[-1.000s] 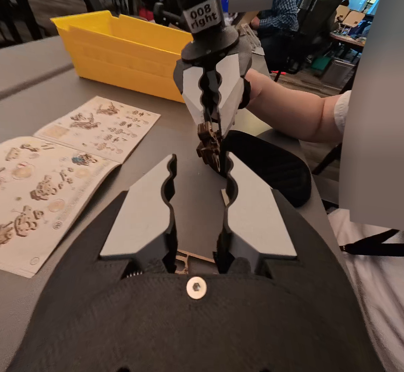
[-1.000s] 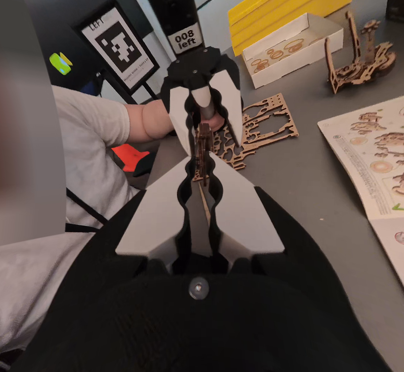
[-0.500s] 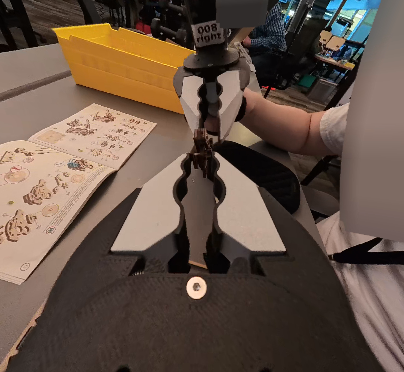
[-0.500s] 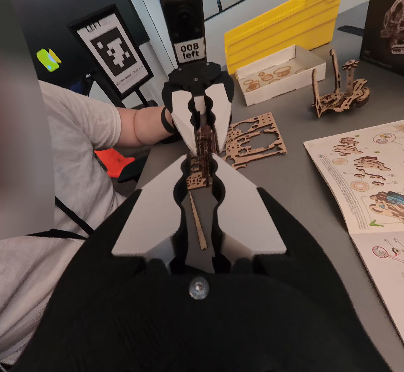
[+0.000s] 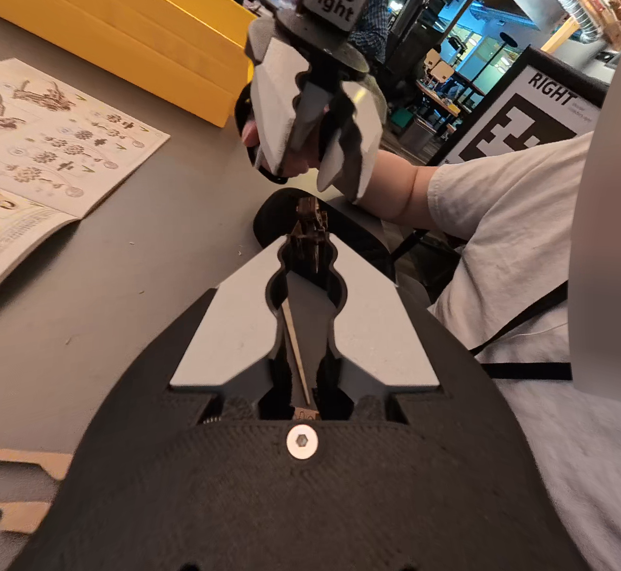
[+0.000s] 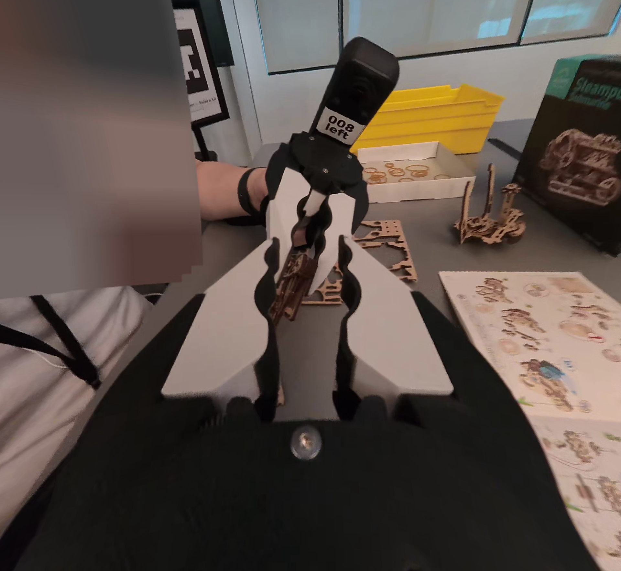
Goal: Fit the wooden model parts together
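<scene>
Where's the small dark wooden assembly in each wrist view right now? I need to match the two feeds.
Left wrist view: the wooden assembly sits centre, clamped at the left gripper tips.
Right wrist view: it hangs left of centre, under the far gripper.
Shared landmark: the yellow bin.

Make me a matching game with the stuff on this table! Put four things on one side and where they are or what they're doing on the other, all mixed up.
Things:
1. left gripper
2. right gripper
3. white tray
4. yellow bin

States or places:
A. behind the white tray, near the window
B. open, holding nothing
C. holds loose wooden rings
D. shut on the small wooden assembly

Pairs: 1-D, 2-B, 3-C, 4-A
</scene>
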`<state>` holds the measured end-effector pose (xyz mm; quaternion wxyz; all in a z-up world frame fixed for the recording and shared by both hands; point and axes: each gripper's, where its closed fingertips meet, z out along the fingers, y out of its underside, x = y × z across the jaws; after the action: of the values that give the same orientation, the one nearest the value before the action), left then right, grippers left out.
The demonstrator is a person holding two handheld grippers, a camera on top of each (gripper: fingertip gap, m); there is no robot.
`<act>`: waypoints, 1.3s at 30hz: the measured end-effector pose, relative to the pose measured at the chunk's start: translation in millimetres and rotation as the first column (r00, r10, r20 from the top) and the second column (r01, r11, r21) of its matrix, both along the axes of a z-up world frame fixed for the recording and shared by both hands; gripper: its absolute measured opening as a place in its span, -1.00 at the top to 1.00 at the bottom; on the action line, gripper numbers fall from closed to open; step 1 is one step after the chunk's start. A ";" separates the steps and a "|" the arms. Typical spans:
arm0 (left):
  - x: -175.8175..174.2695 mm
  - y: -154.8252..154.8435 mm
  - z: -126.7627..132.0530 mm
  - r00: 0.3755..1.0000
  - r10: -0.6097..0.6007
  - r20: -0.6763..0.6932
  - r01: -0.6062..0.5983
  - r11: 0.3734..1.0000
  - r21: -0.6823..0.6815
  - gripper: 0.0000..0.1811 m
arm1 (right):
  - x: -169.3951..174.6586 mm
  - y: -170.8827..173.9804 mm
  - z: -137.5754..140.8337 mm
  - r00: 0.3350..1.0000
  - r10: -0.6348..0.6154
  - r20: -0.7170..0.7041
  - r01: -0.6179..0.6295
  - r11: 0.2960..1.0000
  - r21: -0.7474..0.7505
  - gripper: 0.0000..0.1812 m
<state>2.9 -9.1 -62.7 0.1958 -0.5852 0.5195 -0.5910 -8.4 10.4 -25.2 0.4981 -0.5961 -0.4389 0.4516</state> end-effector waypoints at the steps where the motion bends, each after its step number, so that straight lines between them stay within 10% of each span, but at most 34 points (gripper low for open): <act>1: 0.2 -1.2 0.3 1.000 -0.007 0.001 0.007 1.000 -0.014 0.82 | 0.5 -0.5 -0.3 1.000 0.017 -0.019 -0.018 0.999 -0.031 0.69; 10: 0.5 0.0 -0.7 1.000 -0.002 0.002 0.002 1.000 0.013 0.82 | -0.4 -1.1 -13.8 0.994 0.096 -0.059 -0.109 0.951 -0.289 0.91; 34: 0.7 4.9 5.6 0.999 0.035 0.022 -0.034 0.998 -0.059 0.83 | 6.1 0.6 -10.8 0.998 0.065 -0.020 -0.067 0.988 -0.140 0.95; 39: -0.1 12.2 12.9 0.995 0.069 0.065 -0.063 0.994 -0.087 0.83 | 10.4 5.3 -2.0 0.996 0.045 -0.082 -0.056 0.989 -0.138 0.70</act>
<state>2.8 3.1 -49.8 0.2080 -0.5894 0.4673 -0.6253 2.0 15.7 -27.2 0.4601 -0.6000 -0.4012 0.5170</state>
